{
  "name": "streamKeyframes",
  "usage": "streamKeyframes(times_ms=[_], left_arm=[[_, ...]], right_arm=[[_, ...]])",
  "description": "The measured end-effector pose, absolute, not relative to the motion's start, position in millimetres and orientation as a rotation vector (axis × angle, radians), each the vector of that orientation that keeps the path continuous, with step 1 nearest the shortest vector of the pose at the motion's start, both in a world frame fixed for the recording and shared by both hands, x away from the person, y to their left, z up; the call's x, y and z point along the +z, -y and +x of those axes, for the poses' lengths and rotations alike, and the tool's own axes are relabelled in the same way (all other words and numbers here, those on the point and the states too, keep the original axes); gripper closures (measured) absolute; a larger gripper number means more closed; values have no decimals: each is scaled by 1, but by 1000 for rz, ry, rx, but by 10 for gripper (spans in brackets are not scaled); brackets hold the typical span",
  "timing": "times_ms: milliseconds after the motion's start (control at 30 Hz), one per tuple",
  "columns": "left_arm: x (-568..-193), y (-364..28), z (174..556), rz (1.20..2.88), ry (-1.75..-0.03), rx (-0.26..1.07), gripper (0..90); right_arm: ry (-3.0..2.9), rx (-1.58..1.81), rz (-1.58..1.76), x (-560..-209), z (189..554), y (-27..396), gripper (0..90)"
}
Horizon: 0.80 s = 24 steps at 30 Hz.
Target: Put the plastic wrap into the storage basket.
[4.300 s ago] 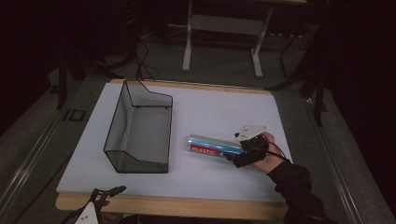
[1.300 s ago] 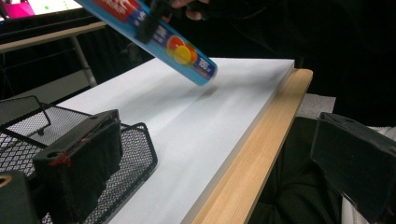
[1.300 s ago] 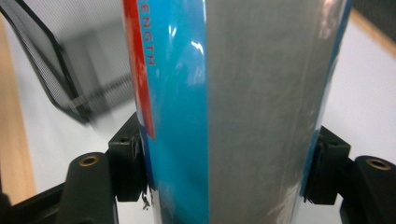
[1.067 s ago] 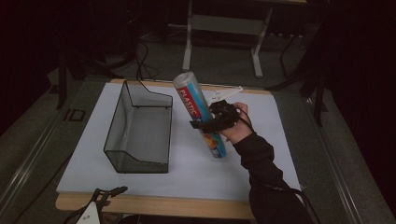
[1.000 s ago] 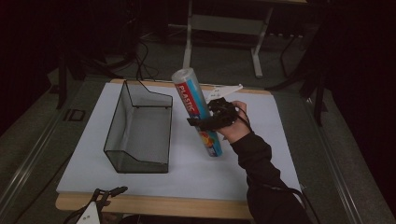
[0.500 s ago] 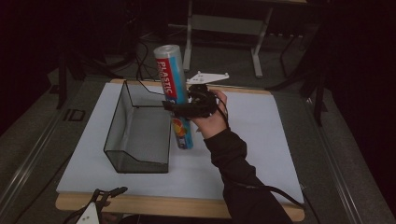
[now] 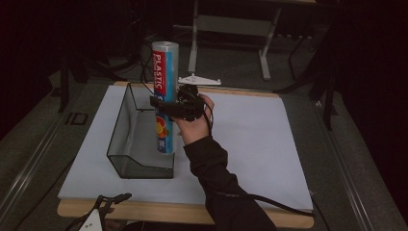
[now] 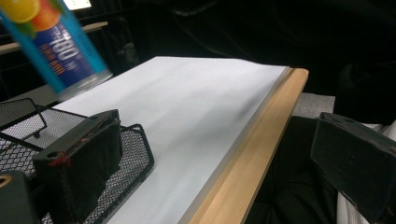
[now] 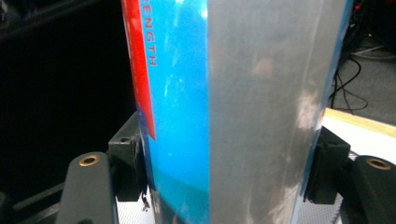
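1. Upright in the right gripper (image 7: 166, 102), a plastic wrap roll (image 7: 164, 91) is clamped at mid-length, its jaws pressed against both sides of it.
2. Its lower end hangs over the right side of the black mesh basket (image 7: 126, 120), which sits on the white table (image 7: 269, 139).
3. Down at the table's near edge, the left gripper (image 8: 205, 163) has its jaws spread wide and holds nothing.

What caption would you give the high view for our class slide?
Right gripper holds an upright plastic-wrap roll over the black mesh basket on the white table.
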<state>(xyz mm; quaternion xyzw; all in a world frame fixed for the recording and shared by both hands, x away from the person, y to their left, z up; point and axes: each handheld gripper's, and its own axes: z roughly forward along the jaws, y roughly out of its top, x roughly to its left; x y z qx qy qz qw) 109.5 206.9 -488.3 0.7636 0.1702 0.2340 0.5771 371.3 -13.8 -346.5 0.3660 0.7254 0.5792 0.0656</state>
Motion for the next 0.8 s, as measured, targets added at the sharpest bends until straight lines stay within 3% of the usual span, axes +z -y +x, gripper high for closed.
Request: streamKeyframes(times_ms=[800], left_arm=[[-488,-207,109,1787,-395,539,27]], right_arm=[[-2201,1517,1500,-432,378,-6,315]])
